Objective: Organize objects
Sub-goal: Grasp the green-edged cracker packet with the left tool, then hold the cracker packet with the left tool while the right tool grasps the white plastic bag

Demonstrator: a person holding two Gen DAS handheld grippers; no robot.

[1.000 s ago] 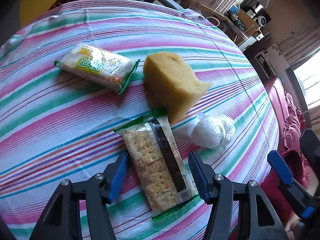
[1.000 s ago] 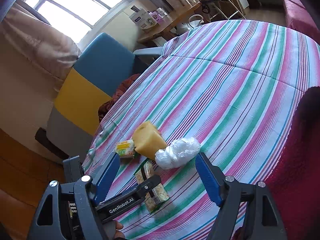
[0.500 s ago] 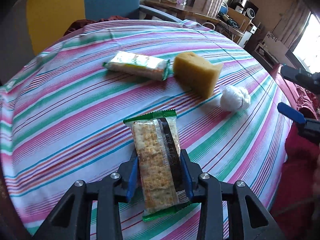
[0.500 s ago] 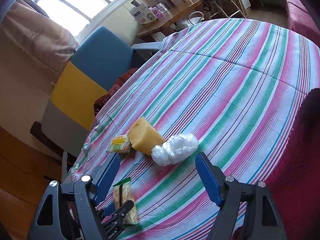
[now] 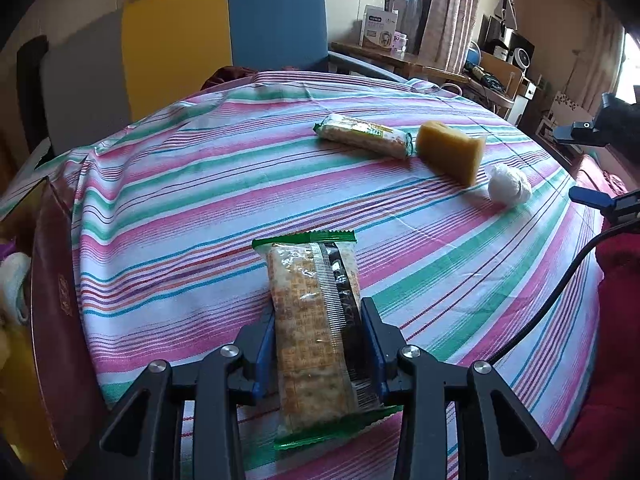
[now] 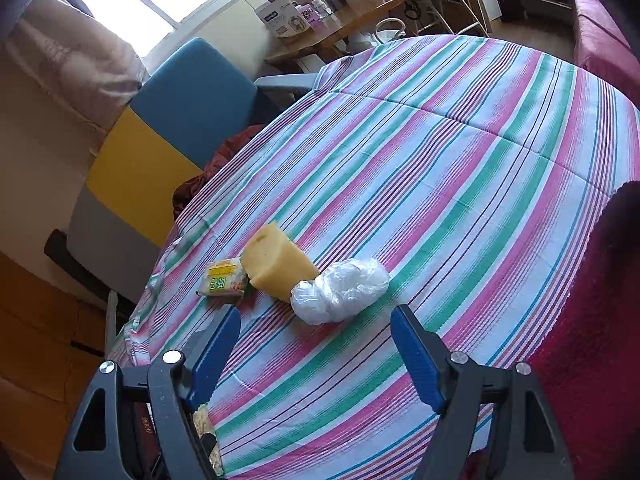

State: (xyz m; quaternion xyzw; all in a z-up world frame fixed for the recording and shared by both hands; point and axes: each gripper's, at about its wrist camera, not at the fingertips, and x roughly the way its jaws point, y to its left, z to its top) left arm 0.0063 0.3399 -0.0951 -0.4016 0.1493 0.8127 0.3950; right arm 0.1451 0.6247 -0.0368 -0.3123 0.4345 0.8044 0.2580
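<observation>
Left gripper (image 5: 320, 344) clamped on the cracker packet (image 5: 316, 328); both blue pads press the packet's long sides near its lower half; its jaws have just been closing, packet between them. Packet points toward 12 o'clock in the left wrist view, green crimped ends at top and bottom, dark printed strip along its right side; whether it rests on the cloth or is lifted clear I cannot tell.

Right gripper (image 6: 316, 356) stands wide, nothing between its pads; it hangs over the striped tablecloth (image 6: 460, 184) with the white plastic bag bundle (image 6: 340, 290) just beyond its fingertips at 12 o'clock.

Remaining items on the bench (right wrist view): yellow sponge (image 6: 276, 266) at 10 o'clock of the bundle and touching it; second biscuit packet (image 6: 224, 282), yellow-green label, at 9 o'clock of the sponge, end against it. In the left wrist view the three sit in a row at 1 to 2 o'clock, well apart from the held packet.

Dark red box (image 5: 52, 312) at 9 o'clock off the bench edge; blue, yellow and grey chair (image 5: 184, 40) at 11 o'clock behind the bench.
</observation>
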